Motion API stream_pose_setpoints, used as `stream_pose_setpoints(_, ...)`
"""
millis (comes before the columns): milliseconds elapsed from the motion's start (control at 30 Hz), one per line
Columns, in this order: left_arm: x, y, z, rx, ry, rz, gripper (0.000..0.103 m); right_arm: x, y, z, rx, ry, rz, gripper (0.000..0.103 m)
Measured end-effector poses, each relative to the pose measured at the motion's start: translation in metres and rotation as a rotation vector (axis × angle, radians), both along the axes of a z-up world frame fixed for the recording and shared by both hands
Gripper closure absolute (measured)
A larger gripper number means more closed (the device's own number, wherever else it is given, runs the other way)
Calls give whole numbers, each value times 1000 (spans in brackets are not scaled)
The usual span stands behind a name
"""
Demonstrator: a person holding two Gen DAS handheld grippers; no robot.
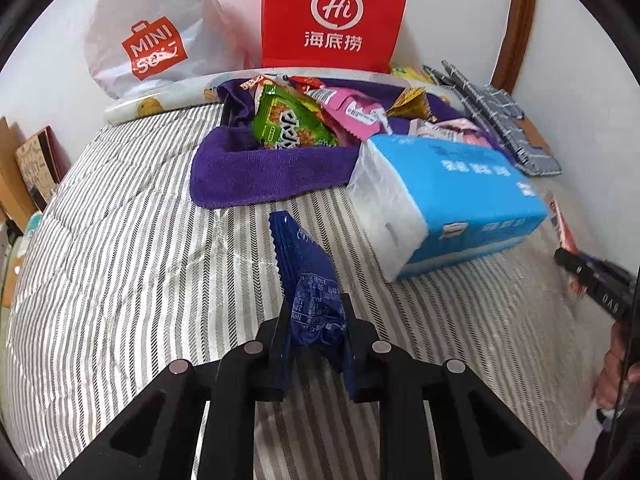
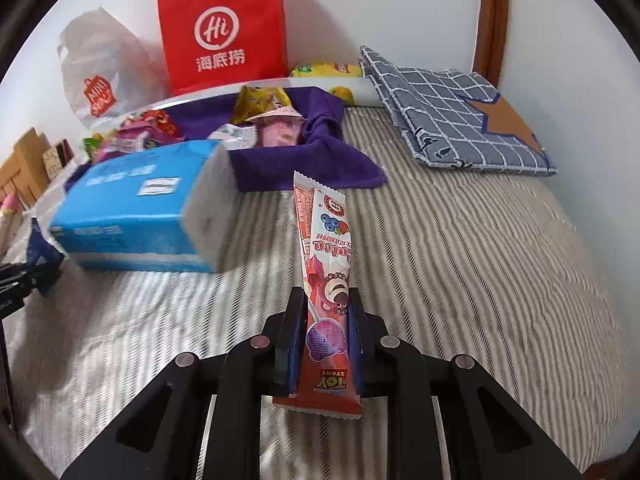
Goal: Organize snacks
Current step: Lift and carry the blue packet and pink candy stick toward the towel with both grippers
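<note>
With my left claw (image 1: 314, 320) pinching a crinkly dark-blue foil snack packet (image 1: 308, 276) and my right claw (image 2: 325, 320) clamped low on a long red-and-white lollipop wrapper (image 2: 326, 276), I reckon either slippery wrapper could slide free before reaching the far purple towel-lined snack basket (image 1: 256, 176).

1. A dark blue wrapper (image 1: 310, 280) sits over a bedcover (image 1: 120, 240) striped grey and white.
2. A red-and-pink lollipop packet (image 2: 328, 280) carries cartoon print.
3. A purple towel (image 1: 260, 176) borders a light blue tissue pack (image 1: 460, 192).
4. A red paper bag (image 1: 334, 16) bears white lettering.
5. A grey cloth (image 2: 452, 120) shows a white grid.
</note>
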State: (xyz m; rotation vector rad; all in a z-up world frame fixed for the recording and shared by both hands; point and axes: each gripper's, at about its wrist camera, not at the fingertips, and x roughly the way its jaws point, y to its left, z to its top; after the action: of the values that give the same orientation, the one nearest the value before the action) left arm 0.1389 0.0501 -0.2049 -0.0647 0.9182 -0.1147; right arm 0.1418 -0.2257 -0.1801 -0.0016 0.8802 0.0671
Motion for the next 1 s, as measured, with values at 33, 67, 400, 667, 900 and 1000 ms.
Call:
stream_pose_setpoints(33,-2,2,3,-13,-3,0,85,-3,2,2,-1,-6,5,83)
stream_pose_setpoints(67,-5,3,5,-27,-3,0,85,-8,4,5,-12,-16,9,83)
stream_pose_setpoints(400,-29,4,38,-121,-48,-21,85,-38,17,41,8,-68,18,83)
stream_pose_setpoints(667,-45,-4,80,-116,-119,-31,85,-52,16,75,26,-122,-5,83)
stream_pose_setpoints(900,-49,-11,106,-116,-161,-35,85,-59,14,108,60,-187,0,83)
stream_pose_setpoints(1000,-47,-14,110,-117,-172,-36,85,-61,18,118,60,-210,12,83)
